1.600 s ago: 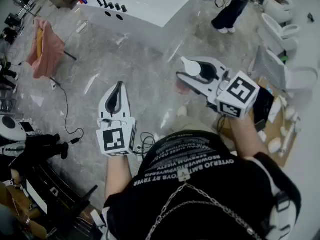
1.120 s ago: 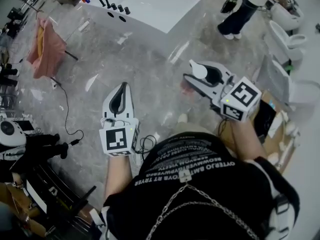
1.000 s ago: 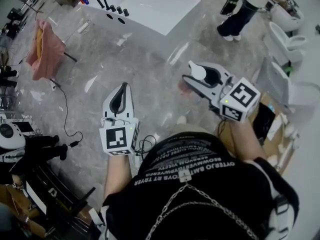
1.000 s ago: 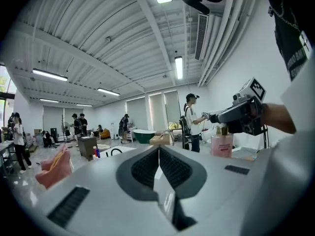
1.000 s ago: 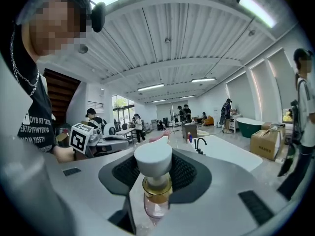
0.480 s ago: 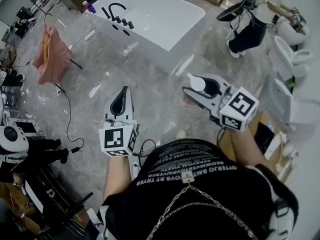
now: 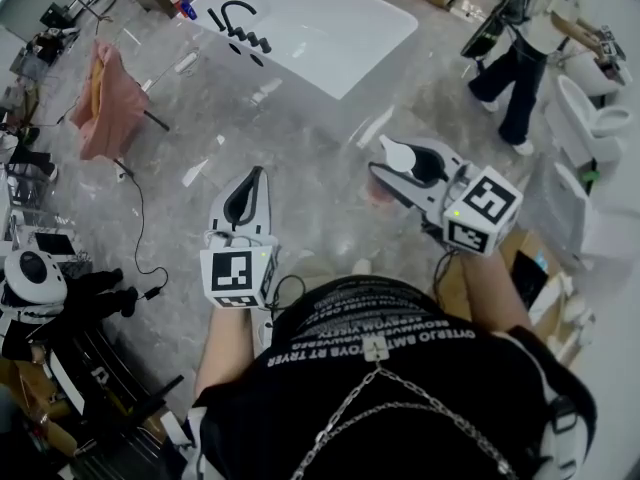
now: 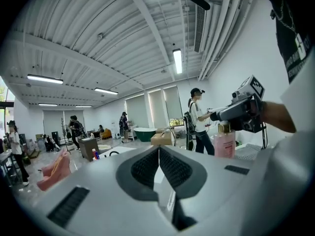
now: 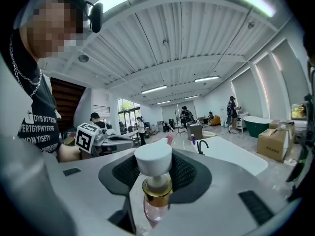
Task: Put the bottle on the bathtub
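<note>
One bottle (image 9: 155,188), likely smooth, rigid plastic: we clamp its neck in the right gripper (image 7: 398,168); left gripper (image 7: 250,183) jaws together; bathtub (image 7: 330,23) at twelve o'clock.

Noted white block print on black shirt (image 7: 375,320), lower centre of head view, upside down, mostly illegible. Read on same shirt at left edge of right gripper view, roughly: "OYB RT TYVER", "ERTGYPWYERGS". Seen on cubes of left gripper (image 7: 258,174) and right gripper (image 7: 380,156): square black-and-white code markers, no letters.

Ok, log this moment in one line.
right tongs: shut on bottle | left tongs: shut, empty | bathtub: ahead, bottle not on it
</note>
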Demonstrator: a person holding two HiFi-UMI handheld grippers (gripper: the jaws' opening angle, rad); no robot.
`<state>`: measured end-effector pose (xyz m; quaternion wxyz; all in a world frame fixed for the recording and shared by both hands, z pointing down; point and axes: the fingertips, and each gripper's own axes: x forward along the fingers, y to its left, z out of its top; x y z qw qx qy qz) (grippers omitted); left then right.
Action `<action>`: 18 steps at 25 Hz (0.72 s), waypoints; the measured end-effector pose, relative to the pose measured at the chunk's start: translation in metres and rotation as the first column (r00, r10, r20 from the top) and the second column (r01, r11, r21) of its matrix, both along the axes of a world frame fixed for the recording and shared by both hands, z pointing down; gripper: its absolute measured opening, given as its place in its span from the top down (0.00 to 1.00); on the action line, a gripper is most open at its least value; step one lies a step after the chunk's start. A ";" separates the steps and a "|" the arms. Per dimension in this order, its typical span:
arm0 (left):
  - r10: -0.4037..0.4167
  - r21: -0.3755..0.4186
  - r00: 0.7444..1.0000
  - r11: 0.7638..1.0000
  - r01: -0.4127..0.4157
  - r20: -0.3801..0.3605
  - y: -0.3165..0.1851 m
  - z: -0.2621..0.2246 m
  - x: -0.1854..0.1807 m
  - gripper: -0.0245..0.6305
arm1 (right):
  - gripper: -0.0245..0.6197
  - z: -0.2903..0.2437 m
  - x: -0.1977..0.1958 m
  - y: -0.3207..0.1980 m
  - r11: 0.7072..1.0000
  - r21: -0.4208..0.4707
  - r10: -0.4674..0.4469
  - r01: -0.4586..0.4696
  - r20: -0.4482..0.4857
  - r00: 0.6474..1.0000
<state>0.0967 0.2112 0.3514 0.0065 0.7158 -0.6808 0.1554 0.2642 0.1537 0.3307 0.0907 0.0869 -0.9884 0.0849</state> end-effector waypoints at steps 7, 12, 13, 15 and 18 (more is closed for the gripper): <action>0.061 -0.019 0.998 0.998 -0.062 -0.015 -0.023 0.007 0.007 0.95 | 0.72 0.008 -0.002 -0.011 1.000 -0.022 0.015 -0.015 -0.023 1.000; 0.090 -0.022 0.996 0.996 -0.090 -0.006 -0.041 0.006 -0.003 0.95 | 0.72 0.008 -0.013 -0.028 0.999 -0.027 0.038 -0.039 -0.026 0.999; 0.092 -0.023 0.996 0.995 -0.092 -0.007 -0.044 0.006 -0.007 0.95 | 0.72 0.008 -0.019 -0.032 0.999 -0.025 0.038 -0.039 -0.028 0.999; 0.092 -0.026 0.996 0.995 -0.092 -0.010 -0.050 0.007 -0.016 0.95 | 0.72 0.008 -0.028 -0.037 0.999 -0.023 0.036 -0.036 -0.029 0.999; 0.087 -0.023 0.996 0.996 -0.087 -0.012 -0.059 0.006 -0.028 0.95 | 0.72 0.006 -0.039 -0.045 0.999 -0.025 0.027 -0.027 -0.030 0.999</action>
